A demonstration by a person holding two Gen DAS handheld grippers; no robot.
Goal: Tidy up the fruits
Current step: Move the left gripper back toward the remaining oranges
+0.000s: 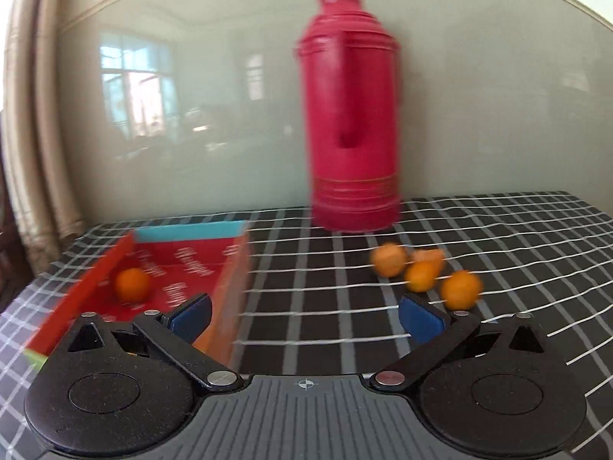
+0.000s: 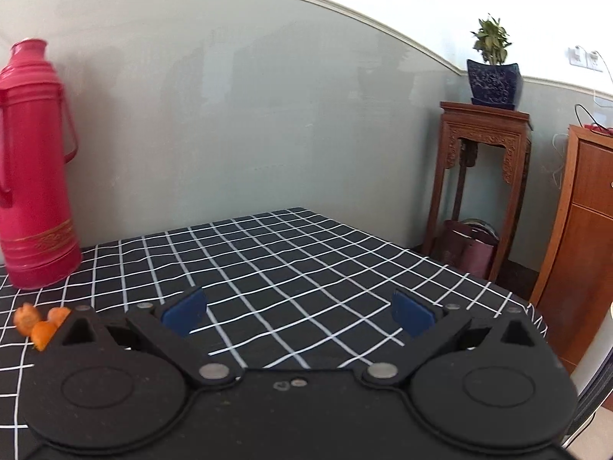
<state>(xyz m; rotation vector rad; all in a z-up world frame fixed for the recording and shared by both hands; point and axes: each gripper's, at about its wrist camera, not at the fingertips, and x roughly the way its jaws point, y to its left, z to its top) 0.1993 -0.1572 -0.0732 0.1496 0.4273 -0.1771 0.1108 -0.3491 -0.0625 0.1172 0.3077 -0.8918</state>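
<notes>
A shallow red box (image 1: 180,268) lies on the left of the checked tablecloth, with one small orange (image 1: 132,284) inside it. Several more small oranges (image 1: 421,276) lie in a loose cluster on the cloth to the right, in front of the thermos. My left gripper (image 1: 306,316) hangs open and empty above the cloth between the box and the cluster. In the right wrist view my right gripper (image 2: 299,312) is wide open over bare cloth, holding nothing. The same orange cluster (image 2: 38,326) shows at that view's left edge, partly hidden behind the gripper body.
A tall red thermos (image 1: 352,115) (image 2: 34,168) stands at the back by the grey-green wall. The table's right edge (image 2: 498,287) drops off toward a carved wooden stand (image 2: 482,176) with a potted plant (image 2: 492,69) and a wooden cabinet (image 2: 586,230).
</notes>
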